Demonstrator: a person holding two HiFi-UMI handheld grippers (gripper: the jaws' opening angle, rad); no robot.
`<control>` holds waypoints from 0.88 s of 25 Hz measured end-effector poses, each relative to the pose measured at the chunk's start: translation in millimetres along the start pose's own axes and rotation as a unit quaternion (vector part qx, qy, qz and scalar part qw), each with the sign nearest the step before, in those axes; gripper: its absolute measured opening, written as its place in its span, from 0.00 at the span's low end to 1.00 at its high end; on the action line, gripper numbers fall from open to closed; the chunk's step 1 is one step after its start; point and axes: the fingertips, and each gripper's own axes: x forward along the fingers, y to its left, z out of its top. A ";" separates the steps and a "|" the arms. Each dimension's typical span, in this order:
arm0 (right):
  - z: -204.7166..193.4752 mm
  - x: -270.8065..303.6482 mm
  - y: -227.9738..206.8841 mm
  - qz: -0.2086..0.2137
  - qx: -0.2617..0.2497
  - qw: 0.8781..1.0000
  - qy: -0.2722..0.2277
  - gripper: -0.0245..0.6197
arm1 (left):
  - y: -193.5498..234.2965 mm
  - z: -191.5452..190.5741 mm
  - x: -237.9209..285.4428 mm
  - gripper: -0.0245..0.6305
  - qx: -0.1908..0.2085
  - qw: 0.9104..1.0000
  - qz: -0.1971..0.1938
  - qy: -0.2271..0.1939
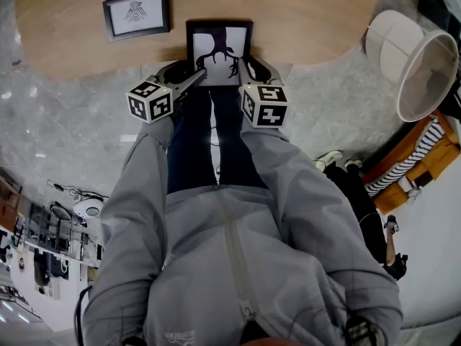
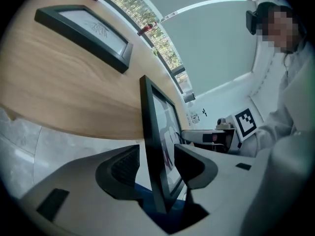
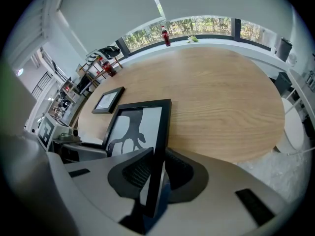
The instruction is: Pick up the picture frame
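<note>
The frame (image 1: 220, 49) sits at the near rim of the tabletop (image 1: 310, 13), at 12 o'clock from the person, with its lower edge reaching out past the rim over the floor (image 1: 65, 121). The right gripper (image 1: 243, 67) holds it: in the right gripper view the 2 fingers (image 3: 135, 171) are closed on the frame's (image 3: 135, 129) right-hand bar. The left gripper (image 1: 204, 72) straddles the opposite bar with its fingers (image 2: 120, 168) apart, a gap showing on both sides of the frame (image 2: 155, 146).

Bare wood runs from 12 to 3 o'clock of the frame, right out to the far curved rim (image 3: 221, 102). The other frame (image 1: 137, 13) lies flat at 10 o'clock, well apart. A lampshade (image 1: 414, 60) lies on the floor at 3 o'clock, clear of the tabletop.

Only the left gripper view shows the frame edge-on and tilted up from the wood. Only the right gripper view shows a bottle (image 3: 164, 35) on the window ledge at 12 o'clock. The head view alone shows the lampshade.
</note>
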 end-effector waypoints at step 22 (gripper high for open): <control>-21.6 0.1 30.8 0.061 -0.035 0.997 0.018 0.17 | -15.1 -7.6 10.1 0.29 -0.074 0.996 -0.052 0.016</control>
